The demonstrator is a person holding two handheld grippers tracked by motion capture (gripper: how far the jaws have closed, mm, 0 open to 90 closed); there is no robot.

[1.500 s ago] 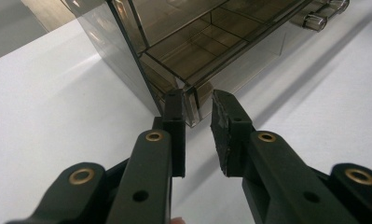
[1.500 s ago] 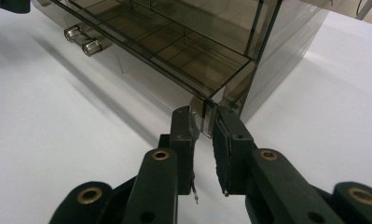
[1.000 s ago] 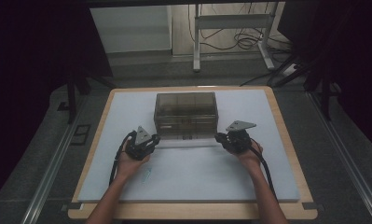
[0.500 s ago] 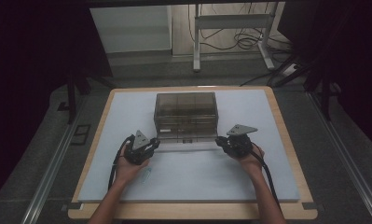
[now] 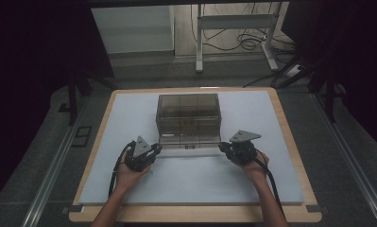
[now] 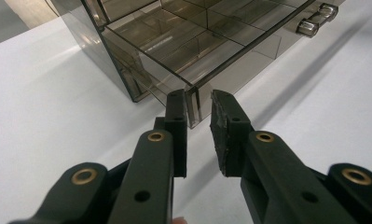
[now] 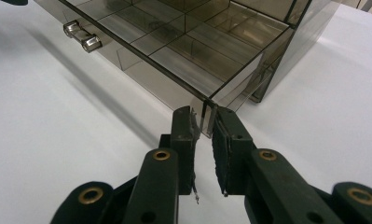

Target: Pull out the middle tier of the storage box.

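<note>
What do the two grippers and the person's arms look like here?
Both the left gripper and the right gripper are black, each topped by a grey three-cornered plate and trailing a black cable. Their jaws carry brass-coloured rivets and worn dark pads. The forearms are bare, with no sleeves.

The drawer cabinet (image 5: 189,117) is smoky brown see-through plastic, its pulled-out drawer (image 6: 207,51) the same tinted brown with plain dividers, and the drawer handle (image 7: 82,37) is clear with a silvery glint. Both the left gripper (image 6: 197,116) and the right gripper (image 7: 204,126) are matt black with brass-coloured rivets; each carries a grey three-cornered plate in the high view. The mat (image 5: 129,113) is plain white, perhaps faintly bluish in the dim light, and the table (image 5: 290,137) edge around it is pale wood. The floor (image 5: 347,170) is dark grey
</note>
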